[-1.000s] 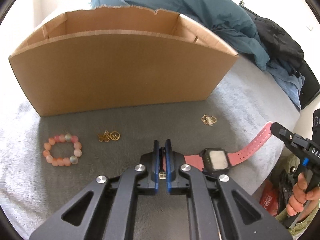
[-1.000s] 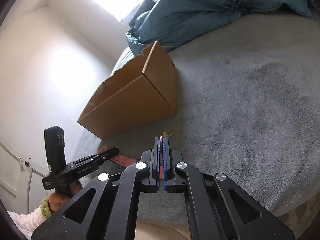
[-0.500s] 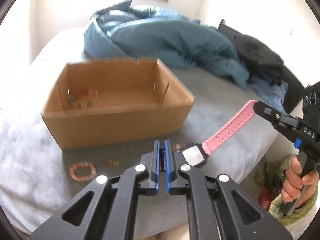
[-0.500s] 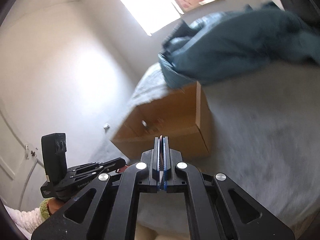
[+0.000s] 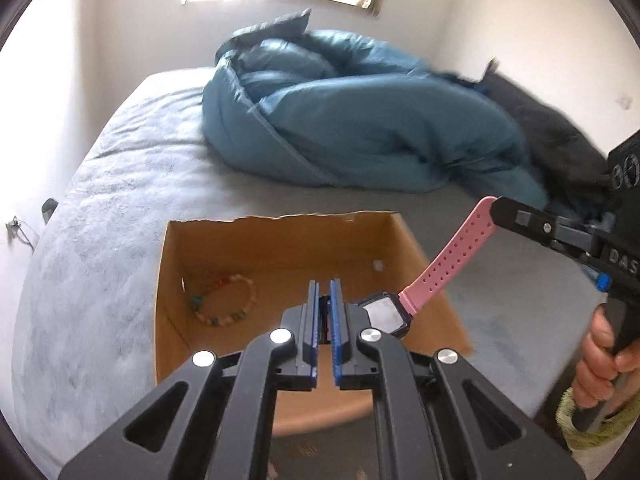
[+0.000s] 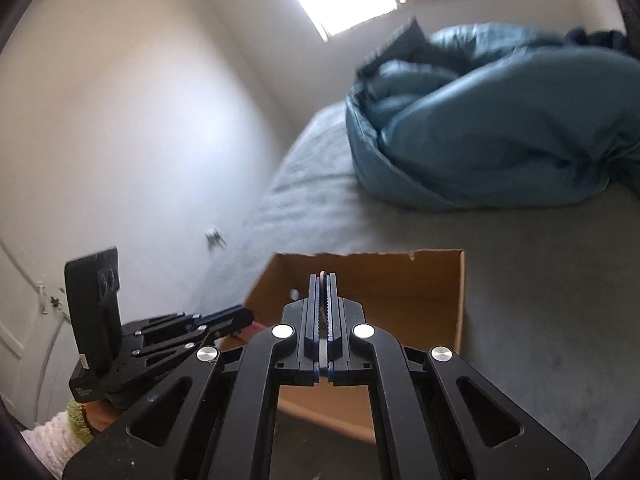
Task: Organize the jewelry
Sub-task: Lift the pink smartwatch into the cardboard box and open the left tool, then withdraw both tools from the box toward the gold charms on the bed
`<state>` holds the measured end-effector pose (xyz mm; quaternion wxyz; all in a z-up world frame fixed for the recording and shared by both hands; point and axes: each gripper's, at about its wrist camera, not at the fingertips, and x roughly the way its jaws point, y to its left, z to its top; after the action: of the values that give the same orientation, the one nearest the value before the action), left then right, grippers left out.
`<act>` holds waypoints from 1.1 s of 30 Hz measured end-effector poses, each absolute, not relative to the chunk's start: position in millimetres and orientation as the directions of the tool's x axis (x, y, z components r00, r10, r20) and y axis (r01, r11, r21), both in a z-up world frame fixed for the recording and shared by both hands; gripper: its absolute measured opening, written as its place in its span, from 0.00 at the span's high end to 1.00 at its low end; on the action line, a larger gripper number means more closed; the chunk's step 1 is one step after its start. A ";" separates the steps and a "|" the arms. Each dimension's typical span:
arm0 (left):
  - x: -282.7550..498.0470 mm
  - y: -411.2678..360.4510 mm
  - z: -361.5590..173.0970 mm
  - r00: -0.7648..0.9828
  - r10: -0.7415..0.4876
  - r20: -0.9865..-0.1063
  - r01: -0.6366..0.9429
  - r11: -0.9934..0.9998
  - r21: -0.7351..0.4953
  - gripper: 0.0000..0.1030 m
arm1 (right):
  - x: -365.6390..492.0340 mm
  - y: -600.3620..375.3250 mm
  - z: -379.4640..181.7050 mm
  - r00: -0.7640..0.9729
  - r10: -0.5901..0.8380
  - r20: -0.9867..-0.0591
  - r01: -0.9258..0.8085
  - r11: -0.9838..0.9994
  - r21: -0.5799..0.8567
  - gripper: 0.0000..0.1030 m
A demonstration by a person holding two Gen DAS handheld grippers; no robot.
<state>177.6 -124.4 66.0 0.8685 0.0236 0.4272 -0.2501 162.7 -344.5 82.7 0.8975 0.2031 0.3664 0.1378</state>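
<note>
we count one pink-strapped digital watch, stretched in the air over one open brown cardboard box on the grey bed. our left gripper is clamped on its near strap and our right gripper on the far strap tip. one beaded bracelet lies inside the box; the right tool reads "das".

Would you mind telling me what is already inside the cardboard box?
One beaded bracelet lies on the floor of the cardboard box, near its left wall. The box's near part is covered by the left gripper and the pink watch held over it.
</note>
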 end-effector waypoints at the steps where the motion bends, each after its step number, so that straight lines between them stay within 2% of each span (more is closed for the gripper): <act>1: 196.6 -130.4 54.0 0.494 -0.391 -0.777 0.446 0.881 -0.160 0.96 | 175.7 -342.4 74.4 0.675 0.390 -0.626 -0.088 0.885 0.457 0.99; 10: 267.3 -159.2 -29.4 0.340 -0.236 -0.910 0.420 0.904 -0.078 0.95 | 261.7 -328.6 -10.0 0.493 0.260 -0.830 -0.024 0.958 0.286 0.99; 15: 261.3 -154.3 -32.4 0.331 -0.226 -0.916 0.410 0.909 -0.076 0.85 | 261.1 -326.7 -23.2 0.454 0.181 -0.872 -0.019 0.981 0.194 0.93; 17: 253.4 -149.7 -25.5 0.350 -0.222 -0.910 0.407 0.911 -0.066 0.77 | 255.0 -331.9 -19.6 0.459 0.155 -0.875 -0.006 0.985 0.172 0.88; 27: 175.5 -93.1 62.6 0.484 -0.241 -0.841 0.356 0.932 -0.062 0.71 | 169.4 -366.3 61.5 0.596 0.187 -0.781 0.051 0.962 0.269 0.83; 33: 98.5 -49.1 103.9 0.580 -0.270 -0.769 0.322 0.943 -0.088 0.67 | 88.5 -357.4 96.1 0.670 0.211 -0.712 0.025 0.952 0.306 0.72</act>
<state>98.5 -49.1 103.9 0.8882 0.0306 0.4272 -0.1665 88.5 -357.4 96.1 0.9020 0.1464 0.4029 0.0513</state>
